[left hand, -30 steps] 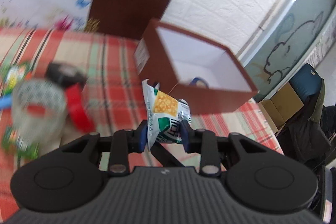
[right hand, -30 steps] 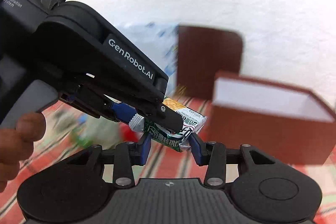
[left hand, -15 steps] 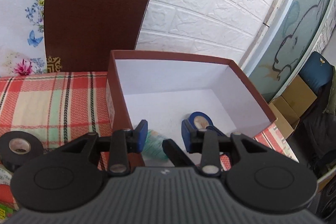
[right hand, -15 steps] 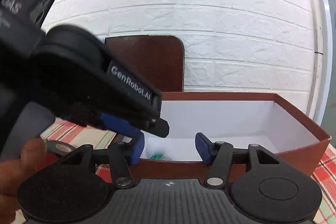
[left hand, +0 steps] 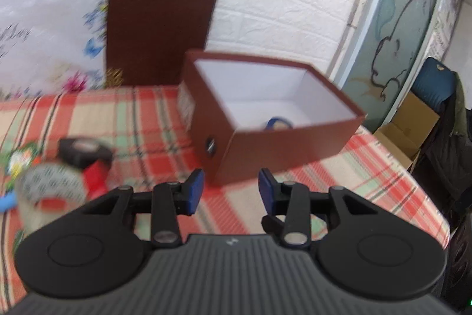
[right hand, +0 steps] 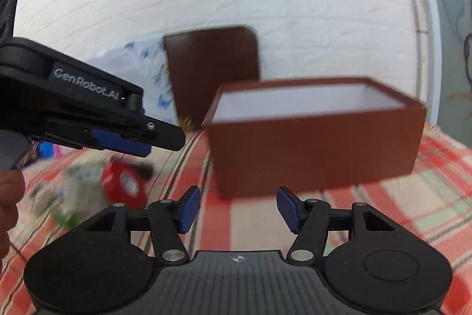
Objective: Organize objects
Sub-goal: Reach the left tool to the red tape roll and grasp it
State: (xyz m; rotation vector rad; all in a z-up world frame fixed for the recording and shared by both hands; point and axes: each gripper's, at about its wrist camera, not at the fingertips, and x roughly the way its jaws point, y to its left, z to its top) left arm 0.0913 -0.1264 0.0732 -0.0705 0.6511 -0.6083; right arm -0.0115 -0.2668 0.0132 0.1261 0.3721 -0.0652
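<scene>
- My left tongs (left hand: 230,188) stand apart with nothing between the blue pads (left hand: 195,191); the jaws have just been opening, and only tablecloth (left hand: 141,120) shows in the gap.
- My right tongs (right hand: 236,207) are wider, also bare; their jaws have just been opening too.
- In the right view the left tool reaches in from the left edge, a fingertip (right hand: 10,197) showing below it.
- The brown box (left hand: 265,120) sits just beyond both pairs of tongs, open at the top, white inside. A blue roll (left hand: 277,124) peeks over its near wall.
- The snack pack dropped in a moment ago is out of sight now (I judge it lies low behind the near wall).
- The things left to sort lie to my left on the cloth: a clear tape roll (left hand: 47,191), a red piece (left hand: 96,179), a black roll (left hand: 84,148).
- The step in hand, as I read it, is fetching the next piece. I would send one pair only, so the two tools don't collide, and keep the jaws wide until the pads straddle the piece.
- The clear roll stands on its edge and may roll; gripping across its flat sides should hold it better.
- Both views are smeared. The pile is hard to read: I cannot tell whether the red piece touches the black roll, or what the green and blue scraps at the far left are.
- The lid (left hand: 159,28) leans on the wall behind the box.
</scene>
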